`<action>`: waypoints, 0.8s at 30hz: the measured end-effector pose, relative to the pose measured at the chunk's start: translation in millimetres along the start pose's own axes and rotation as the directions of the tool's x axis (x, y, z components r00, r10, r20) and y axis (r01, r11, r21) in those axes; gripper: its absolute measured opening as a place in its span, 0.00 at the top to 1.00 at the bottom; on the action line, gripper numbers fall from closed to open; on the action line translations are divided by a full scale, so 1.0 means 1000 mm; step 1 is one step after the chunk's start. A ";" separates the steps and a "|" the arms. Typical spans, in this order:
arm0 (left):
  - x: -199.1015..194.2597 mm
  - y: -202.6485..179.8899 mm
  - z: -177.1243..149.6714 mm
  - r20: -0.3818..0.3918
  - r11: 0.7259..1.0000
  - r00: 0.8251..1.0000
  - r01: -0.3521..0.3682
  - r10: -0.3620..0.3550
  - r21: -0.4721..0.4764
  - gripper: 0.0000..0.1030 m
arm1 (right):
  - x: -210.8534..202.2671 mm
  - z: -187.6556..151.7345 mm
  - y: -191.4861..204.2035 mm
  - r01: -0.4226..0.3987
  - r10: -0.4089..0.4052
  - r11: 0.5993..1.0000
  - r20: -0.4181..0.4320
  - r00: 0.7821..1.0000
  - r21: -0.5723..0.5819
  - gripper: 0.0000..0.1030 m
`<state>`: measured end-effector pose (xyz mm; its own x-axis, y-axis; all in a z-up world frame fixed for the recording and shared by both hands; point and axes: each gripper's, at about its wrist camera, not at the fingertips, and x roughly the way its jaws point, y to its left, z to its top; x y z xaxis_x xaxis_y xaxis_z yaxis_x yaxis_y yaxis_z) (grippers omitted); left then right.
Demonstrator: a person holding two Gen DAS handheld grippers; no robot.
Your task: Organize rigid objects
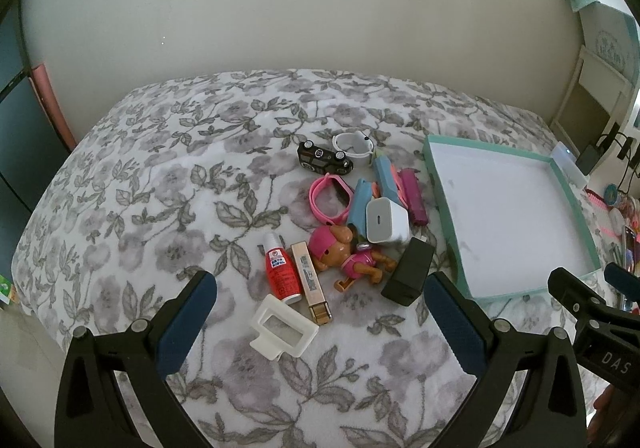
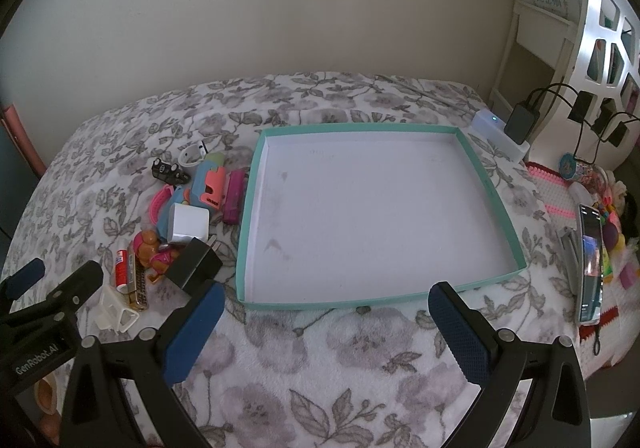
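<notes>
A pile of small objects lies on the flowered bedspread: a white clip (image 1: 283, 330), red bottle (image 1: 282, 274), gold tube (image 1: 310, 280), pink puppy toy (image 1: 346, 254), black charger (image 1: 409, 273), white charger (image 1: 387, 220), blue-pink toy (image 1: 380, 184), pink band (image 1: 330, 198), black toy car (image 1: 325, 160). A teal-rimmed white tray (image 2: 516, 224) lies empty to their right. My left gripper (image 1: 320, 322) is open, just before the white clip. My right gripper (image 2: 326, 328) is open, before the tray's near rim.
A white band (image 1: 354, 144) lies behind the car. A phone (image 2: 591, 268), toys and a pink mat lie right of the tray. A white box with chargers and cables (image 2: 520, 128) stands at the back right. A wall runs behind the bed.
</notes>
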<state>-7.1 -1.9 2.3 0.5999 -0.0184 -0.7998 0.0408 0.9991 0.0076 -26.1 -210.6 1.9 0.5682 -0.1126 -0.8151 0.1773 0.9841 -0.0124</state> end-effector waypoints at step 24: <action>0.002 0.001 0.001 -0.018 1.000 1.000 -0.004 0.005 0.003 0.00 | 0.000 0.001 -0.001 -0.002 0.002 1.000 -0.003 1.000 -0.001 0.00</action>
<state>-5.2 -0.8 0.8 0.5856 -0.0132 -0.8105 0.0404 0.9991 0.0129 -25.6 -211.4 2.2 0.5657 -0.1106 -0.8172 0.1758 0.9844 -0.0115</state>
